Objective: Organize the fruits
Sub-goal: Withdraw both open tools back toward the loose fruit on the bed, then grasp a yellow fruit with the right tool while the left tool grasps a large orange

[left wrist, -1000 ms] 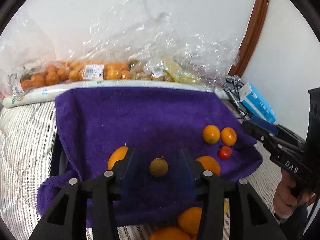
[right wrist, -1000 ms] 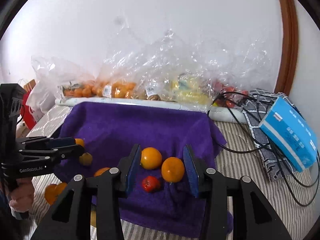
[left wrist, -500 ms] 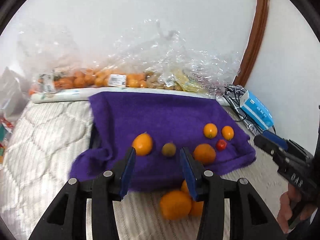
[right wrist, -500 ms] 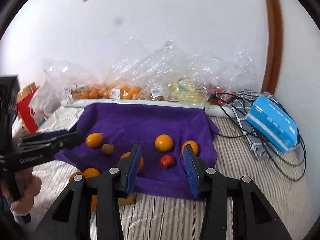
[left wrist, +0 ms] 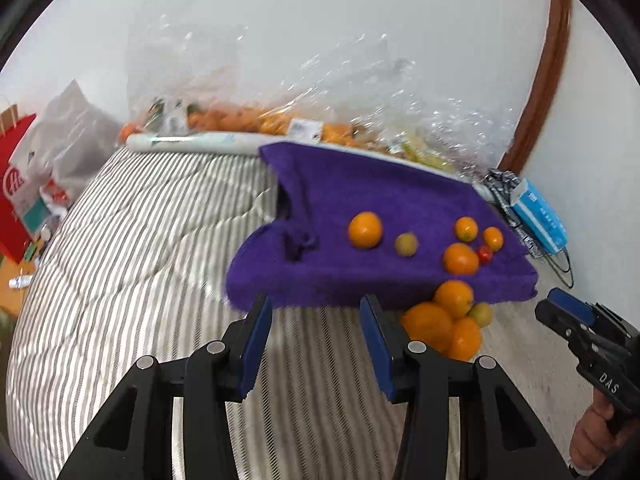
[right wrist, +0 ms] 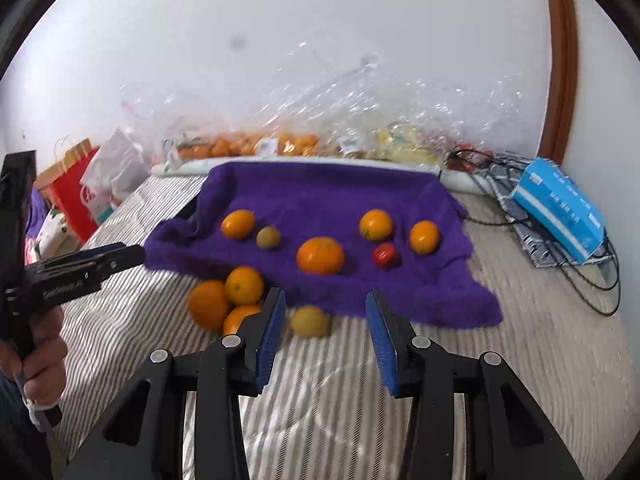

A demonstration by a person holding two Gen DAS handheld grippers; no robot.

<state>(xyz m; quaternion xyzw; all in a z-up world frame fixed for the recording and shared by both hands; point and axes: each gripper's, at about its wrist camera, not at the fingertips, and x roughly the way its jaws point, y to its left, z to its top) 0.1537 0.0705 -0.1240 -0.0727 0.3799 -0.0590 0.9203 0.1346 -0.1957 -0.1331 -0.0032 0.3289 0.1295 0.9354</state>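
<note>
Hovering, left gripper [left wrist: 316, 340] and right gripper [right wrist: 326, 336] seemingly empty.

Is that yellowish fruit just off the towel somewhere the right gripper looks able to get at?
Probably yes. The right gripper is open and empty, and the yellowish fruit lies on the bedding right ahead between its fingers, with nothing in between; the oranges sit off to one side.

Each wrist camera looks forward and downward along its gripper, from near the bed. Both views share the purple towel [left wrist: 380, 208] [right wrist: 328, 196] and the fruit on it.
</note>
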